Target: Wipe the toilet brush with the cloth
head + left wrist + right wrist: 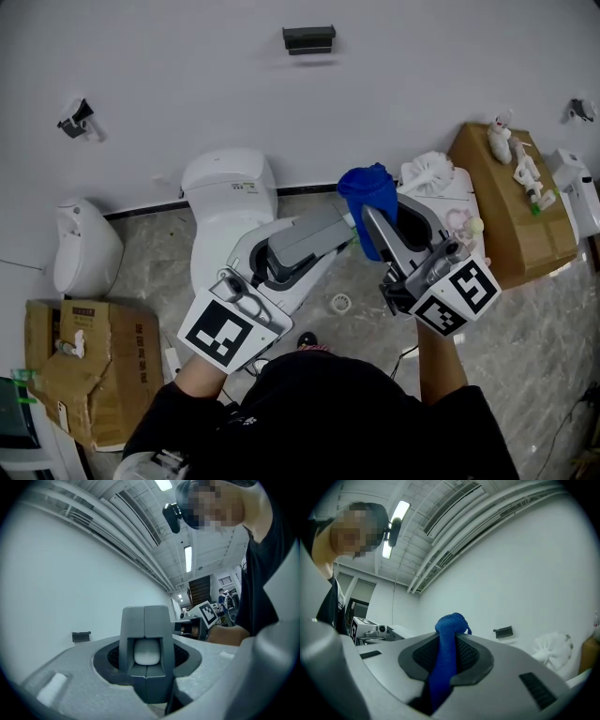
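cloth (368, 190) tight in right hand-held gripper (449, 637), left hand-held gripper (144, 615) closed; toilet brush (429, 172) beyond, beside cardboard box (514, 208)

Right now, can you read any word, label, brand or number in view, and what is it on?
No text is legible.
The sticker on the toilet tank: print too small to read.
Cubes on left gripper and right gripper: square marker patterns only, no letters.
The blue cloth: no print.
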A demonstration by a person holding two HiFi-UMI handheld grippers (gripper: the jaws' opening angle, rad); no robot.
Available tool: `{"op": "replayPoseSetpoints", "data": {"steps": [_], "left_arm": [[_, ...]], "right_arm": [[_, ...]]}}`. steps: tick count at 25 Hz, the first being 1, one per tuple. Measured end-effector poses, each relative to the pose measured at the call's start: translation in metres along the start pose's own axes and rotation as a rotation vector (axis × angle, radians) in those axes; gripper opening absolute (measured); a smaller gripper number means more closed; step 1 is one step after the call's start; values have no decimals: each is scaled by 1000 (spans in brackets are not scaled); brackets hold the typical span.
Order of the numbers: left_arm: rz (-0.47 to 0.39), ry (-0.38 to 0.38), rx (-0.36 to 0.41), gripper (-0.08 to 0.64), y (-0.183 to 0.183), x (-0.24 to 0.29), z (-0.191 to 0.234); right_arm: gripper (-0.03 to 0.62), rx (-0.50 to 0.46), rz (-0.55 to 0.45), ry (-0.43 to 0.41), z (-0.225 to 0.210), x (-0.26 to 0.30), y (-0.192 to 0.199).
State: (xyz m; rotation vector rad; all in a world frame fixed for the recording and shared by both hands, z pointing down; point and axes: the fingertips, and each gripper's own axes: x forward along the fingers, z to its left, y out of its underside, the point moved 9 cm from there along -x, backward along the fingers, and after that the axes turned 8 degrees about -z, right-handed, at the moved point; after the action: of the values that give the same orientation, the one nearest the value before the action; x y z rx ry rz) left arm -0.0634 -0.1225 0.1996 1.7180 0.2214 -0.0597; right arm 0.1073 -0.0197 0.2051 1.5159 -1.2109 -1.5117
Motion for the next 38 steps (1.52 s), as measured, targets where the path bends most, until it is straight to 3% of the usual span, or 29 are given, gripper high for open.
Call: {"op": "replayPoseSetpoints", "data": {"steps": [38], "left_arm": [[21,10,-13,170,2,-2,0]], "right_arm": [[66,-28,15,180,-39,-26,11]]}}
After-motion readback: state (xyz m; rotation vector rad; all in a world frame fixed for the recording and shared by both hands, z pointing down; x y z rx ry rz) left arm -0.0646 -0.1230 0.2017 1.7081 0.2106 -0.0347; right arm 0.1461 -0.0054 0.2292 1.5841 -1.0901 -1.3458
